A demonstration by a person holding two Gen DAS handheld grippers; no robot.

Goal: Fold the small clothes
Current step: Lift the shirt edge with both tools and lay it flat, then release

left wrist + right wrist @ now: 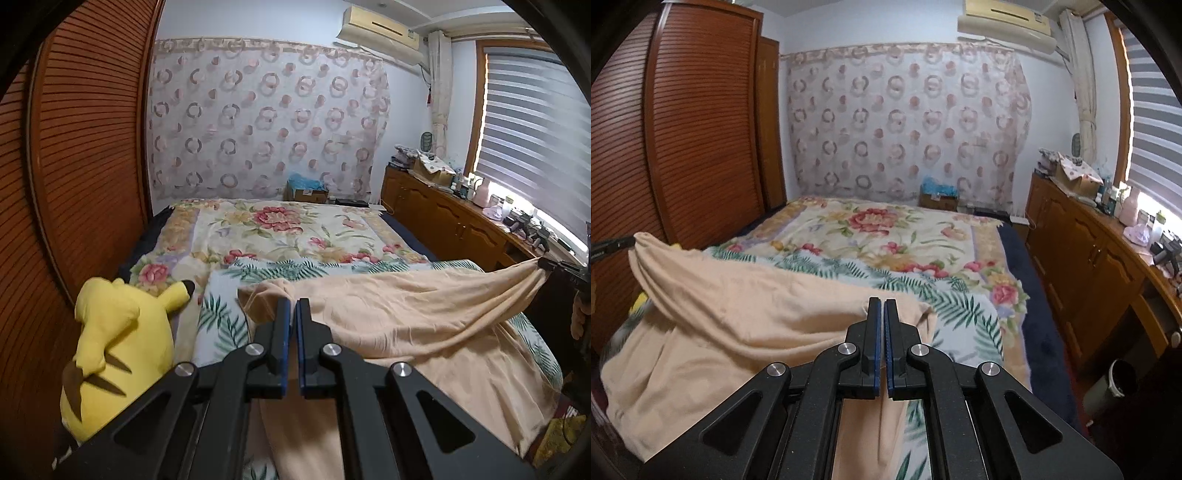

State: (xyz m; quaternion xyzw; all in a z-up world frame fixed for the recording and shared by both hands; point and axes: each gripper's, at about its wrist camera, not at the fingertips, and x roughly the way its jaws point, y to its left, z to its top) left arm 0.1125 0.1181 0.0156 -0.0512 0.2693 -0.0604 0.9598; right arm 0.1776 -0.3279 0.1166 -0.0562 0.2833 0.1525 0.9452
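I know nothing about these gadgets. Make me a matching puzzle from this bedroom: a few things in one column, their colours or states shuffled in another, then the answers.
Things:
1. plush toy
2. garment
3. left tool
4. wardrobe door

Descriptions:
A. reddish-brown, slatted
B. peach, lifted at two corners above the bed
C. yellow, lying at the bed's edge
D. black with blue pads, clamped on cloth

Pairs: 1-C, 2-B, 3-D, 4-A
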